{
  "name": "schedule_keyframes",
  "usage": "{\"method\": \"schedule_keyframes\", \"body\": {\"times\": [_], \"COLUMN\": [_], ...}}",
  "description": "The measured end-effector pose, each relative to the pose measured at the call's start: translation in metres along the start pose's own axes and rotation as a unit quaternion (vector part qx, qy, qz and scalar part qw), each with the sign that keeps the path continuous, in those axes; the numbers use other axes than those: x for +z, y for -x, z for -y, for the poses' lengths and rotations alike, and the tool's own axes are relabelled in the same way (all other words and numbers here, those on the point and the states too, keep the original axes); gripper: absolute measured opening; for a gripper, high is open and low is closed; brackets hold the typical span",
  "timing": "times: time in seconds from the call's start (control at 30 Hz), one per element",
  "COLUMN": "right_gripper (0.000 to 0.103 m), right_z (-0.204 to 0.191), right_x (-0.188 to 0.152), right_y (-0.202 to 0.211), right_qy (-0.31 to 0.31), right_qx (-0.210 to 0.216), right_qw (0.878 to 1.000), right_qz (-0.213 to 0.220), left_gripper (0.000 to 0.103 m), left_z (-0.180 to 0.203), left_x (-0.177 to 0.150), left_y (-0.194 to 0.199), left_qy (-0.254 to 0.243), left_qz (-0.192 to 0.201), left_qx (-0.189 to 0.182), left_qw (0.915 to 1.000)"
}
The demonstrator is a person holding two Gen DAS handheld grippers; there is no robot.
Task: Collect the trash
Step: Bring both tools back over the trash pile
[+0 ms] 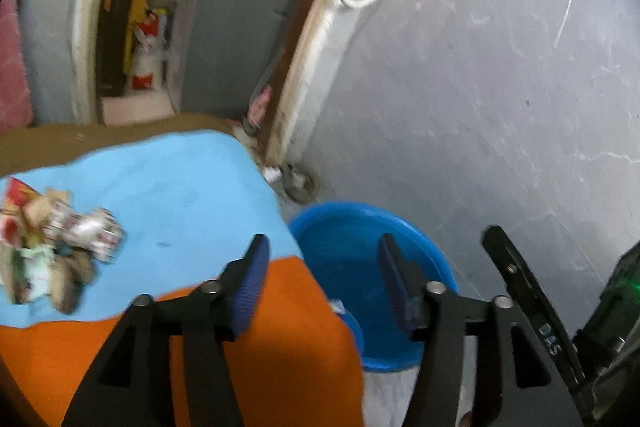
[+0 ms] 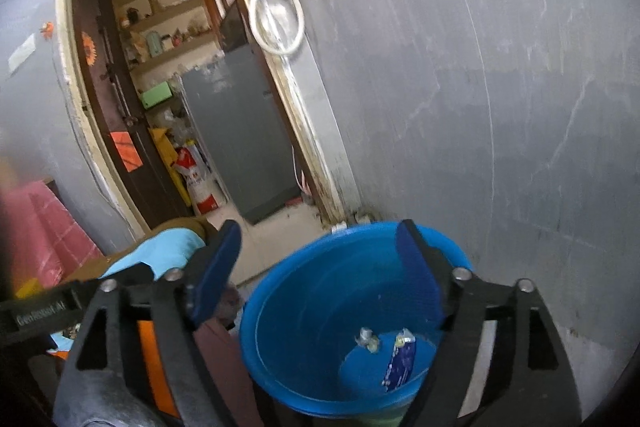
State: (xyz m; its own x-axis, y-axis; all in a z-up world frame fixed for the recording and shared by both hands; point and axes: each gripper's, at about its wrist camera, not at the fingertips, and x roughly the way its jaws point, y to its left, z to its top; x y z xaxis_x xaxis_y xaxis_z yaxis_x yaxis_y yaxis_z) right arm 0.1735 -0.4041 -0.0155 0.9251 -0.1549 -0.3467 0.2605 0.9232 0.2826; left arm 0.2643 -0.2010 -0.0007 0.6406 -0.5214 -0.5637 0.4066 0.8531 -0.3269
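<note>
A pile of crumpled wrappers and paper trash (image 1: 48, 247) lies on the blue and orange cloth (image 1: 180, 195) at the left. A blue plastic bucket (image 1: 352, 227) stands on the floor beside the table; in the right wrist view the bucket (image 2: 304, 311) holds a blue wrapper (image 2: 400, 359) and a small crumpled scrap (image 2: 368, 339). My left gripper (image 1: 322, 259) is open and empty, over the table edge and bucket rim. My right gripper (image 2: 318, 247) is open and empty, above the bucket.
A grey wall (image 1: 500, 87) rises behind the bucket. An open doorway (image 2: 192, 99) at the left leads to shelves and a grey cabinet (image 2: 240, 131). A white cable loop (image 2: 280, 15) hangs on the door frame. A pink box (image 2: 36, 227) stands at far left.
</note>
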Motion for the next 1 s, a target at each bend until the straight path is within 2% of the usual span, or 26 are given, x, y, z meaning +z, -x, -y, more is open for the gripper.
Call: {"method": "schedule_keyframes", "body": {"times": [0.03,0.1,0.17,0.27,0.37,0.6,0.7,0.8,1.0], "right_gripper": [0.103,0.103,0.103,0.103,0.103,0.103,0.103,0.103,0.103], "right_z": [-0.003,-0.010,-0.017,-0.032,-0.047,-0.087,-0.104,-0.119,-0.154], "right_x": [0.000,0.001,0.001,0.001,-0.001,-0.011,-0.016,-0.020,-0.032], "right_y": [0.003,0.011,0.016,0.027,0.038,0.066,0.071,0.073,0.064], "right_qy": [0.006,0.021,0.032,0.053,0.071,0.100,0.110,0.115,0.141], "right_qx": [0.002,0.007,0.015,0.032,0.058,0.127,0.144,0.158,0.184], "right_qw": [1.000,0.999,0.998,0.995,0.990,0.973,0.967,0.964,0.961], "right_qz": [0.010,0.032,0.049,0.078,0.109,0.163,0.177,0.178,0.151], "left_gripper": [0.066,0.093,0.099,0.101,0.101,0.101,0.101,0.101,0.101], "left_z": [-0.004,-0.009,-0.016,-0.025,-0.032,-0.058,-0.067,-0.077,-0.098], "left_x": [0.002,0.002,-0.002,-0.009,-0.016,-0.032,-0.044,-0.052,-0.064], "left_y": [0.006,0.019,0.036,0.059,0.079,0.130,0.150,0.167,0.191], "left_qy": [-0.001,-0.001,0.000,-0.004,-0.009,-0.012,-0.013,-0.019,-0.028], "left_qz": [0.013,0.041,0.086,0.137,0.169,0.231,0.250,0.263,0.280], "left_qx": [0.008,0.028,0.057,0.087,0.114,0.155,0.172,0.193,0.238], "left_qw": [0.9999,0.9987,0.9946,0.9867,0.9789,0.9605,0.9527,0.9452,0.9297]}}
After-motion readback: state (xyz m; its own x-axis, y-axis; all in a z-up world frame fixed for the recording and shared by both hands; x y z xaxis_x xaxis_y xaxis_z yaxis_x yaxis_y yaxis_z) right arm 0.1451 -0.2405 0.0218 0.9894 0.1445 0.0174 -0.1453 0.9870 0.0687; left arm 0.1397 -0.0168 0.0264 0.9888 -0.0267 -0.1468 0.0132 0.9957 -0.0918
